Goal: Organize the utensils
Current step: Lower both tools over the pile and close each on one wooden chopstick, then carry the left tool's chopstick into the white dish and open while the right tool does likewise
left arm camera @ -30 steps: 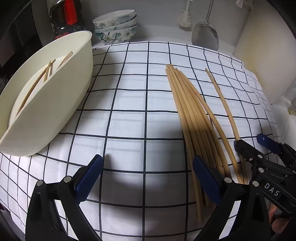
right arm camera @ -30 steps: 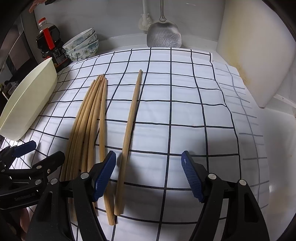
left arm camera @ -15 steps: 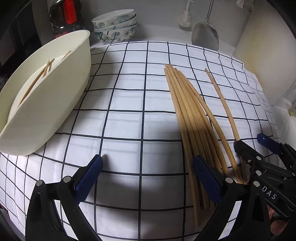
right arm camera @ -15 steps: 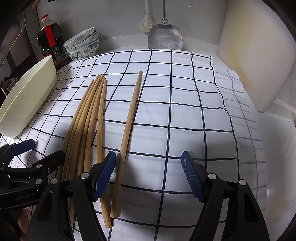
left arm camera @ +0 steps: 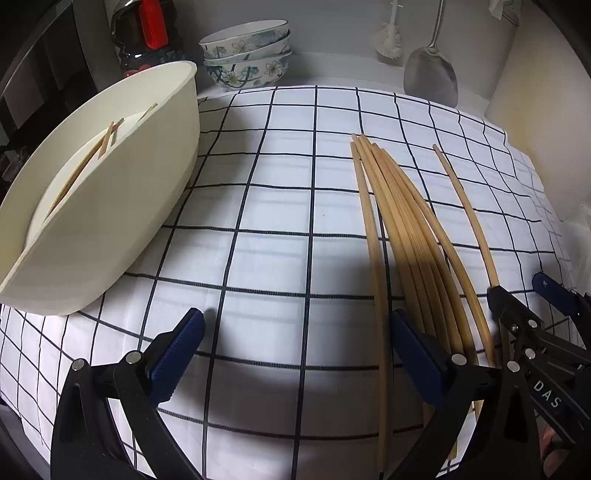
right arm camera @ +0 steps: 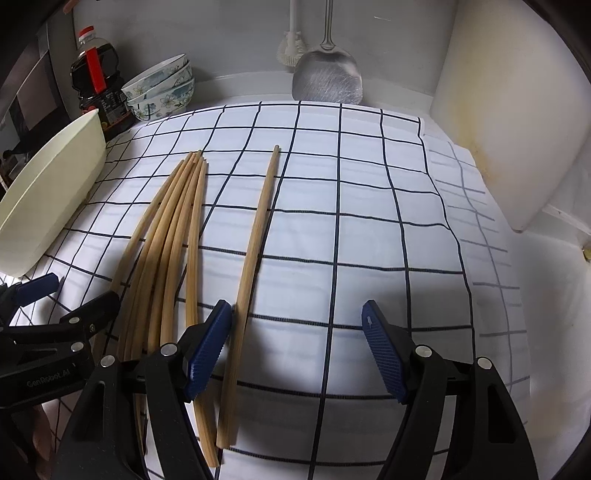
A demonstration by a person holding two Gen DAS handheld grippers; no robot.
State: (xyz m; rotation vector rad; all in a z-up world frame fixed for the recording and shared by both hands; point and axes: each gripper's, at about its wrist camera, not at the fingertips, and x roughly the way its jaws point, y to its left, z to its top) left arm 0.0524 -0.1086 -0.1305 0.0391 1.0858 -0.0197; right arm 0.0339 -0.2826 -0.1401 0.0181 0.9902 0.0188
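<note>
A bundle of several long wooden chopsticks [left arm camera: 406,236] lies on the checked cloth [left arm camera: 277,221], also in the right wrist view [right arm camera: 166,236]. One single chopstick [right arm camera: 255,243] lies apart to its right; it shows in the left wrist view [left arm camera: 465,206]. A cream tub [left arm camera: 110,206] at the left holds a few chopsticks [left arm camera: 99,147]. My left gripper [left arm camera: 295,354] is open and empty, its right finger beside the bundle. My right gripper [right arm camera: 297,343] is open and empty, with the single chopstick just inside its left finger.
Stacked floral bowls [left arm camera: 245,51], a dark sauce bottle [left arm camera: 147,33], a metal spatula [left arm camera: 430,74] and a brush [left arm camera: 388,37] stand along the back wall. A white board [right arm camera: 509,110] leans at the right. The cloth ends near the right edge.
Both grippers have drifted slightly forward and right over the cloth. The jaws stay open and the chopsticks have not moved.
</note>
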